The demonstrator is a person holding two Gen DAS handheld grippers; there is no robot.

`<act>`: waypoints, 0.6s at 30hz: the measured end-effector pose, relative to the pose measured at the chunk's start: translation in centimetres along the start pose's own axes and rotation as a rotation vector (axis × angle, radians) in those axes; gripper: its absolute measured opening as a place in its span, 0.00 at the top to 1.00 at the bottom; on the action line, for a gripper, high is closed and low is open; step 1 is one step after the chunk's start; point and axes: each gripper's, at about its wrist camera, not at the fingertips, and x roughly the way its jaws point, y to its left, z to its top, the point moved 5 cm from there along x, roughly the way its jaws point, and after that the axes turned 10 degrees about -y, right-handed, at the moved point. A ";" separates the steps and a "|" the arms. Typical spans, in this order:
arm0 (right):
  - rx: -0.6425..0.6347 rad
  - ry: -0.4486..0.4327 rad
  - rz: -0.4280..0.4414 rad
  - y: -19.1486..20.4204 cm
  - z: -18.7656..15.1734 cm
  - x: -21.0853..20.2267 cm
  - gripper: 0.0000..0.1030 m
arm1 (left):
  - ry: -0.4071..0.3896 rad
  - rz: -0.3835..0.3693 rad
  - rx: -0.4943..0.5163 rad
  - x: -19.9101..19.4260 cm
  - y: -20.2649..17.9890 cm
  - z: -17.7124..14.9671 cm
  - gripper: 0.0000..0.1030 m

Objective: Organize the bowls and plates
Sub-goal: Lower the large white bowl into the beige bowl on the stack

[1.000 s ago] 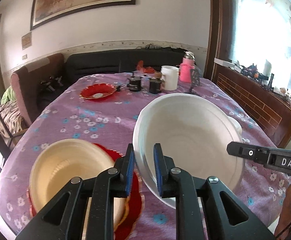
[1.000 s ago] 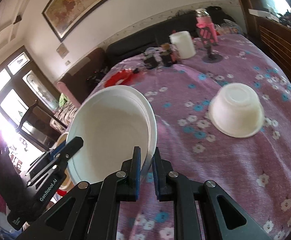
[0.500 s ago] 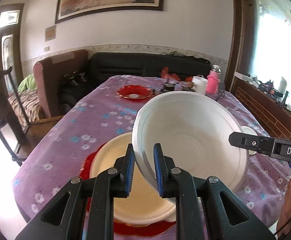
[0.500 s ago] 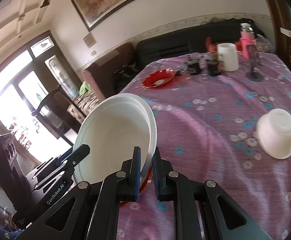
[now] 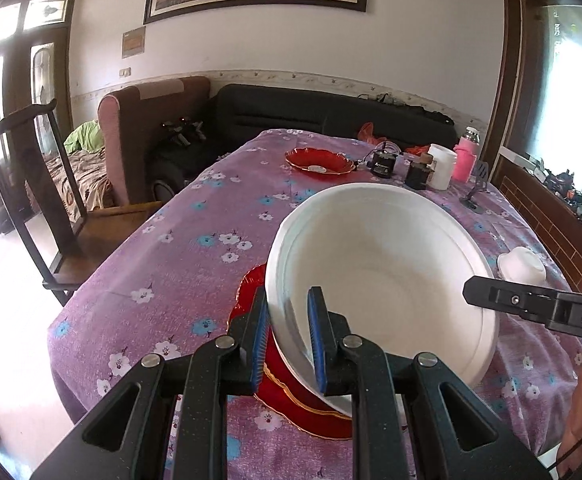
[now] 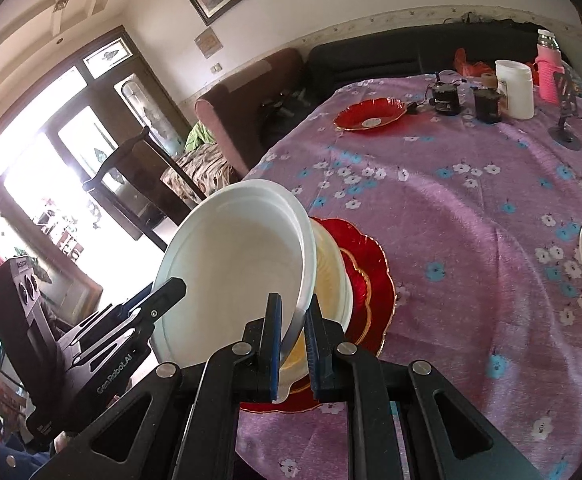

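Observation:
Both grippers hold one large white bowl [image 5: 383, 268] by opposite sides of its rim. My left gripper [image 5: 289, 340] is shut on its near-left rim. My right gripper [image 6: 293, 344] is shut on the other rim; the bowl also shows in the right wrist view [image 6: 235, 276]. The bowl hangs tilted just over a cream bowl [image 6: 331, 280] that sits on a red scalloped plate [image 6: 375, 280] near the table's front edge. The red plate [image 5: 247, 292] peeks out under the white bowl in the left view. A small white bowl [image 5: 521, 266] lies upside down at the right.
A second red plate [image 5: 319, 160] sits far back on the purple flowered tablecloth [image 5: 195, 248]. Beside it stand a white jar [image 5: 443, 166], a pink bottle [image 5: 465, 156] and dark small devices [image 5: 383, 164]. A wooden chair [image 5: 31, 184] stands left of the table.
Both grippers have carried the white bowl left and down, over the cream bowl on the red plate. The cream bowl is now mostly covered in the left view.

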 end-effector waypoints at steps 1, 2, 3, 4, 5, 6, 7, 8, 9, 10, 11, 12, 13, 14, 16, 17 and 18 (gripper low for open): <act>-0.001 0.003 -0.002 -0.1 0.0 0.1 0.87 | 0.001 0.000 0.001 0.1 0.0 -0.1 0.83; -0.001 0.006 -0.004 -0.2 0.0 0.1 0.87 | 0.004 0.003 0.004 0.3 0.0 -0.2 0.83; 0.002 0.011 -0.005 -0.3 -0.1 0.3 0.87 | 0.008 0.002 0.002 0.5 0.1 -0.2 0.83; 0.005 0.016 -0.006 -0.5 -0.2 0.5 0.87 | 0.010 0.001 -0.001 0.7 0.2 -0.3 0.83; 0.006 0.018 -0.007 -0.4 -0.3 0.6 0.87 | 0.011 0.003 0.001 0.8 0.2 -0.4 0.83; 0.010 0.022 -0.006 -0.5 -0.3 0.7 0.87 | 0.015 0.006 0.002 1.1 0.3 -0.3 0.83; 0.015 0.027 -0.005 -0.6 -0.4 1.0 0.87 | 0.018 0.007 -0.001 1.1 0.4 -0.4 0.83; 0.017 0.030 -0.005 -0.7 -0.5 1.1 0.87 | 0.020 0.008 -0.001 1.3 0.3 -0.4 0.83; 0.018 0.033 -0.005 -0.8 -0.5 1.2 0.87 | 0.019 0.011 0.001 1.3 0.3 -0.4 0.83; 0.021 0.036 -0.003 -0.9 -0.6 1.3 0.87 | 0.019 0.012 0.001 1.3 0.3 -0.4 0.83; 0.024 0.038 -0.002 -0.9 -0.6 1.4 0.87 | 0.020 0.013 -0.001 1.4 0.4 -0.4 0.83; 0.026 0.041 -0.002 -1.0 -0.6 1.6 0.87 | 0.021 0.012 -0.003 1.4 0.4 -0.5 0.83; 0.028 0.043 -0.002 -1.1 -0.6 1.7 0.87 | 0.021 0.014 -0.002 1.4 0.4 -0.5 0.83; 0.030 0.046 -0.001 -1.2 -0.6 1.9 0.87 | 0.022 0.016 -0.001 1.5 0.4 -0.6 0.83; 0.034 0.051 -0.001 -1.3 -0.6 2.2 0.87 | 0.026 0.016 -0.002 1.6 0.5 -0.7 0.83; 0.036 0.052 -0.001 -1.4 -0.7 2.2 0.87 | 0.029 0.015 -0.001 1.7 0.5 -0.8 0.83; 0.038 0.052 0.000 -1.4 -0.7 2.3 0.87 | 0.029 0.016 0.000 1.7 0.5 -0.8 0.83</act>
